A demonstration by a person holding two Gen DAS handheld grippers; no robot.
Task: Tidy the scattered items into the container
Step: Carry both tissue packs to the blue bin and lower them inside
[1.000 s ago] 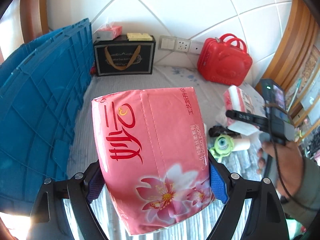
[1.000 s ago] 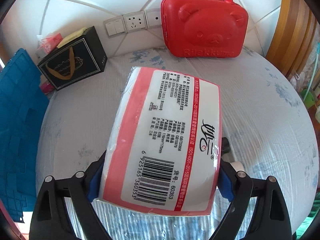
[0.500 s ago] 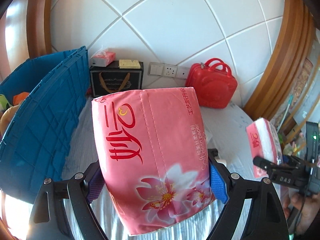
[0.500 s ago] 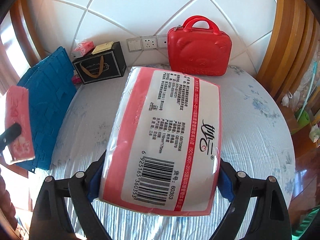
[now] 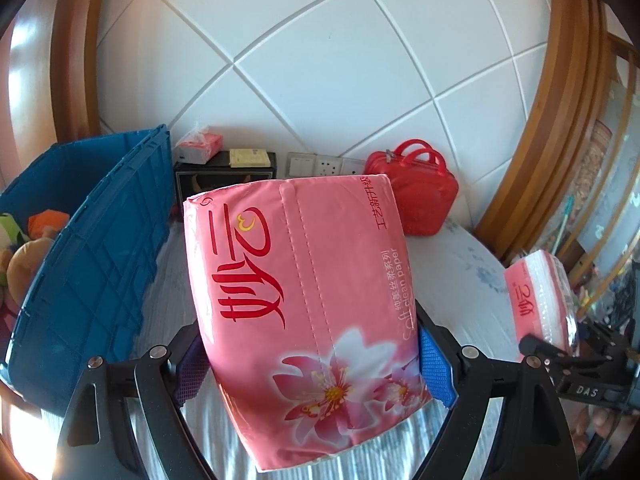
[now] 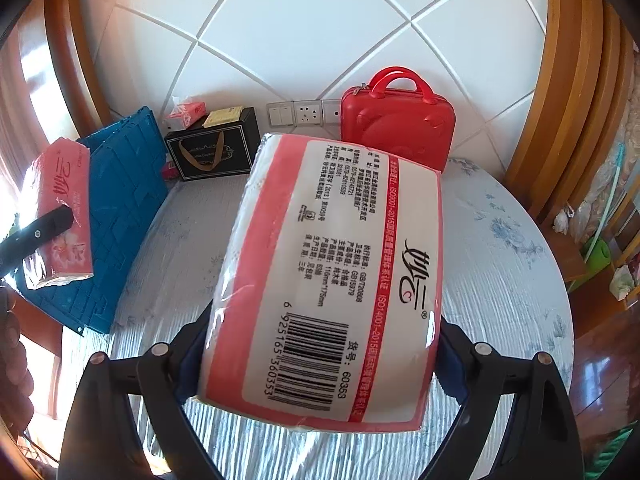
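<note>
Inside blue crate (image 5: pixel 100 240), left side: soft toys (image 5: pixel 28 256).

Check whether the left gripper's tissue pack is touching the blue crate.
Apart. The left wrist view shows bare tablecloth between the tissue pack in the left gripper and the blue crate.

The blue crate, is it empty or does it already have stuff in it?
Not empty. In the left wrist view the blue crate has soft toys showing above its rim, orange and green among them. How full it is cannot be told.
</note>
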